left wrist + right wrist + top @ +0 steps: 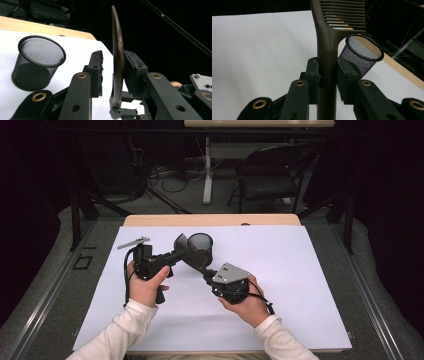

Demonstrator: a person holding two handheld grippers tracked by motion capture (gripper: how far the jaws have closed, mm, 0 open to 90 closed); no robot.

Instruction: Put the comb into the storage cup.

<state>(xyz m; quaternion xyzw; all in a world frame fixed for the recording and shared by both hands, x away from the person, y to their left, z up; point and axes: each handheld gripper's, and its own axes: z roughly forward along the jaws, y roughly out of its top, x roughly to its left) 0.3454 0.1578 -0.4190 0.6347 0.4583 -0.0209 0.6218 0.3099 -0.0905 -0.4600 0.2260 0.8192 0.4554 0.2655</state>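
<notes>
A dark brown comb (192, 259) hangs above the white sheet between my two grippers. My right gripper (206, 276) is shut on its handle (327, 50), with both pads pressed against it. In the left gripper view the comb's toothed end (118, 57) stands edge-on between the jaws of my left gripper (113, 67). It rests against the right pad (132, 67), and a gap remains at the left pad (98, 72), so this gripper is open. A black wire-mesh cup (201, 245) stands upright on the sheet just behind the comb.
A white sheet (280, 285) covers the wooden table, whose far edge (210, 220) shows bare. Beyond it are a black folding chair (272, 175), a table leg (207, 170) and cables on the floor. Black frame bars flank both sides.
</notes>
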